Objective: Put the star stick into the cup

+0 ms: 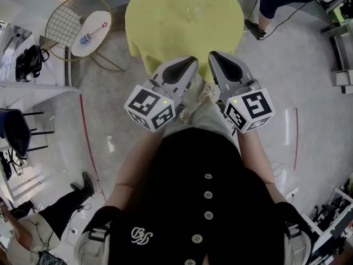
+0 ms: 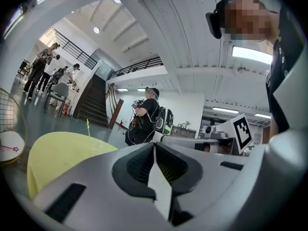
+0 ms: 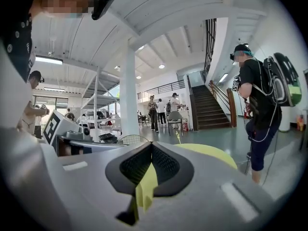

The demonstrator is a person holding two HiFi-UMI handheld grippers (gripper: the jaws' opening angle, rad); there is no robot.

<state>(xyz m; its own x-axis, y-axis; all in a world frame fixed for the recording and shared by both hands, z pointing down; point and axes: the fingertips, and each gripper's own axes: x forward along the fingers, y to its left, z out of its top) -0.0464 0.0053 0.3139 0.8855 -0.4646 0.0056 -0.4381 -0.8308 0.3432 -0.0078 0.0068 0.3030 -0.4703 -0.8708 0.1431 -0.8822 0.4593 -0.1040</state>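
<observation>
Head view: nearest is the person's black buttoned top (image 1: 187, 203). The left gripper (image 1: 192, 61) and right gripper (image 1: 213, 56) are held out side by side in front of a yellow round table (image 1: 182, 21). The star stick (image 1: 96, 30) lies on a small white side table (image 1: 83, 49) off to the left, just beside a blue cup (image 1: 85, 38).

Left gripper view: jaws clenched together, nothing between them.

Right gripper view: same deal, clenched and empty.

Black top (image 1: 176, 186), white buttons (image 1: 208, 195); grey grippers (image 1: 193, 61) (image 1: 212, 55), marker cubes (image 1: 150, 108) (image 1: 251, 109).
</observation>
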